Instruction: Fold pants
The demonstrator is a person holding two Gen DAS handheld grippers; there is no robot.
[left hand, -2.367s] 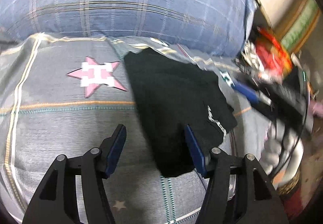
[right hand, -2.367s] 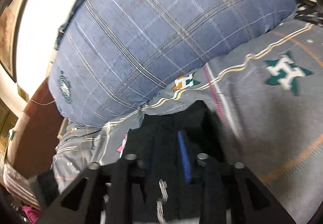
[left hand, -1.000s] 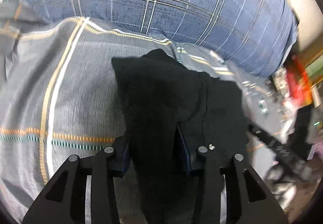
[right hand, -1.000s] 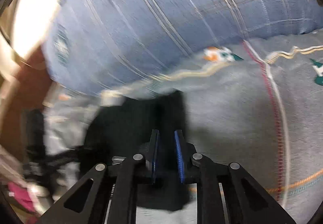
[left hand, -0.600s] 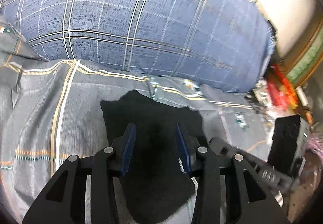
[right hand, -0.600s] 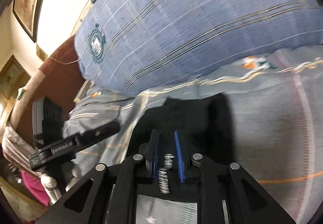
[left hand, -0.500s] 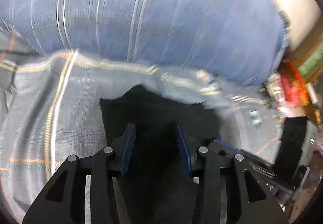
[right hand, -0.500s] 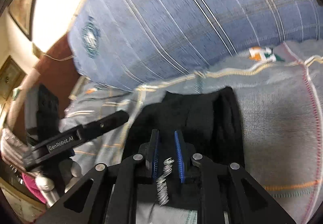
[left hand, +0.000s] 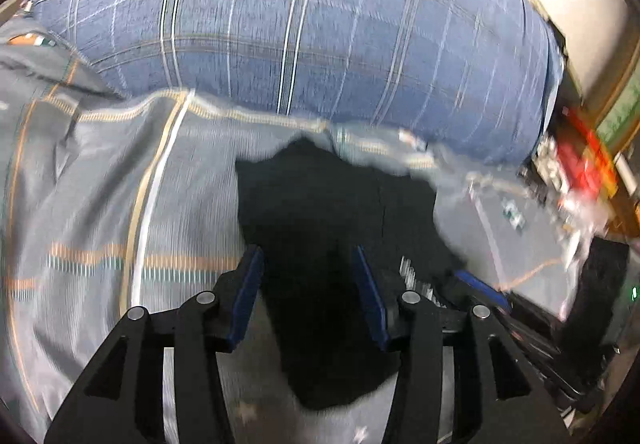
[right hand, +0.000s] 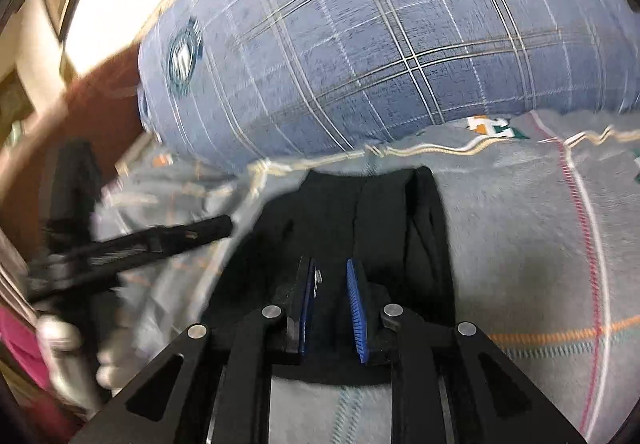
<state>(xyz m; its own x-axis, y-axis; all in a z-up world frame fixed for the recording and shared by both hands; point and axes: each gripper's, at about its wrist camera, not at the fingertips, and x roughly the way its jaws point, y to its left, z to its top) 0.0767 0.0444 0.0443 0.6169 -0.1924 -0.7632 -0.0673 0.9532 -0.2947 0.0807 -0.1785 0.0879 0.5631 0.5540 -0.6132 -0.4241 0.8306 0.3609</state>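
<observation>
The black pants (left hand: 320,212) lie folded into a compact bundle on the grey bedspread (left hand: 100,204), just in front of the big blue plaid pillow (left hand: 300,24). My left gripper (left hand: 308,264) is over the near part of the bundle, its jaws apart with black cloth between them, not pinched. My right gripper (right hand: 330,276) is over the same pants (right hand: 360,212) from the other side, jaws narrowly apart. The left gripper shows in the right wrist view (right hand: 160,240) as a black bar at the left.
The blue plaid pillow (right hand: 380,44) fills the back. Clutter with red packaging (left hand: 584,164) and dark equipment (left hand: 600,284) sits off the bed's right edge. A brown headboard (right hand: 92,96) is at the far left. Grey bedspread (right hand: 540,244) extends to the right.
Both grippers had been shut on the pants and carried them toward the pillow. Now both have opened a little and the bundle rests on the bedspread.
</observation>
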